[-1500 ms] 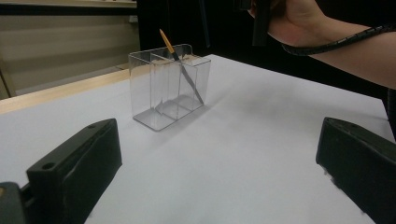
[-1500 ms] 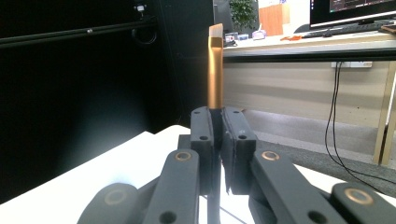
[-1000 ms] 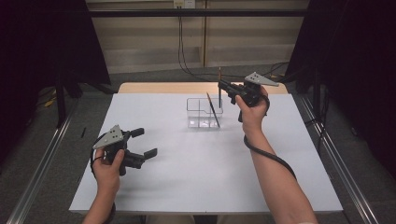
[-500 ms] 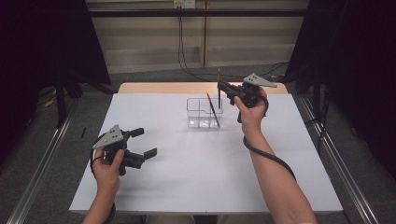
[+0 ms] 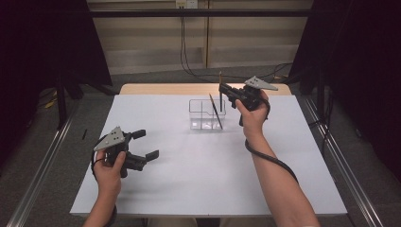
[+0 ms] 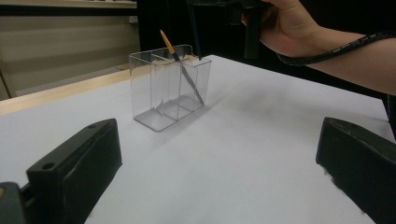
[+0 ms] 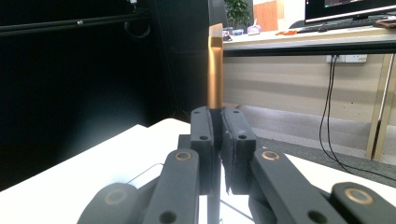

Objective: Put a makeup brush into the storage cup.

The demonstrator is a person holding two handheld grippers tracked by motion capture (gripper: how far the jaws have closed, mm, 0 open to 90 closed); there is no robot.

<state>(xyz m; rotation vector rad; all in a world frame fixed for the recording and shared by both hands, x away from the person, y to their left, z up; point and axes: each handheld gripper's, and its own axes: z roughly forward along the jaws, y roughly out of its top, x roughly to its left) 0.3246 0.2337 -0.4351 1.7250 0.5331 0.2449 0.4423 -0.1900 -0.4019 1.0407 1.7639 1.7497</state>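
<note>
A clear plastic holder [image 5: 201, 115] [image 6: 159, 93] with several compartments stands at the back middle of the white table. One dark pencil with a tan end [image 5: 215, 111] [image 6: 183, 72] leans in its right compartment. My right gripper [image 5: 223, 90] [image 7: 218, 135] is shut on a second such pencil [image 5: 220, 80] [image 7: 215, 65]. It holds that pencil upright, with the lower tip just above the holder's right end [image 6: 194, 28]. My left gripper [image 5: 147, 144] [image 6: 219, 158] rests low over the front left of the table, open and with nothing between its jaws.
White sheet [image 5: 283, 156] covers the table; a strip of bare wood [image 5: 156, 89] shows at its far edge. Metal rails [image 5: 340, 161] run along both sides on the floor. Cables [image 5: 182, 42] hang down the back wall. The right forearm [image 5: 279, 184] crosses the table's front right.
</note>
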